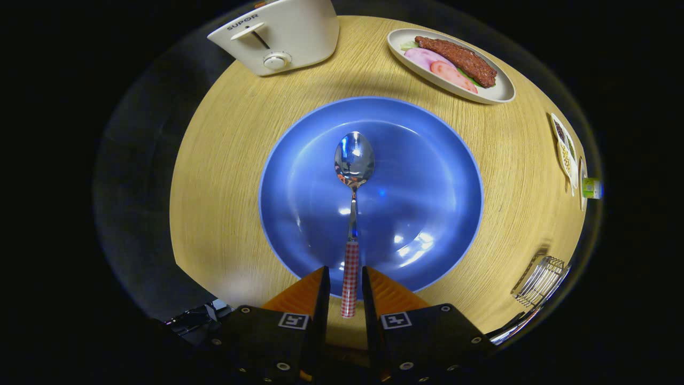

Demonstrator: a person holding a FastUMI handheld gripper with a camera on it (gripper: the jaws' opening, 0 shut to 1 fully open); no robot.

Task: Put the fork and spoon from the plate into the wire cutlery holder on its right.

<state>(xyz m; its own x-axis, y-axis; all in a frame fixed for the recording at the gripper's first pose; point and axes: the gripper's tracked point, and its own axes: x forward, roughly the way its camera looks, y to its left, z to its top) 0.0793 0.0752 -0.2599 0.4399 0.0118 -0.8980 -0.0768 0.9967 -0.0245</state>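
A steel spoon (354, 160) with a red-and-white checked handle lies on the big blue plate (422, 171), bowl up and pointing away from me. Its handle reaches over the plate's near rim and runs between my fingers. My gripper (346, 271) stands open around that handle, with a narrow gap showing on each side of it. The fingertips are over the plate's near rim. The wire cutlery holder (542, 280) stands on the table to the right of the plate, well off to the side of my fingers.
The plate sits on a round wooden table (224, 176). A white toaster (280, 35) stands beyond the plate to the left. An oval dish of sliced meat (454, 64) is at the far right. Small dishes (565, 149) line the right edge.
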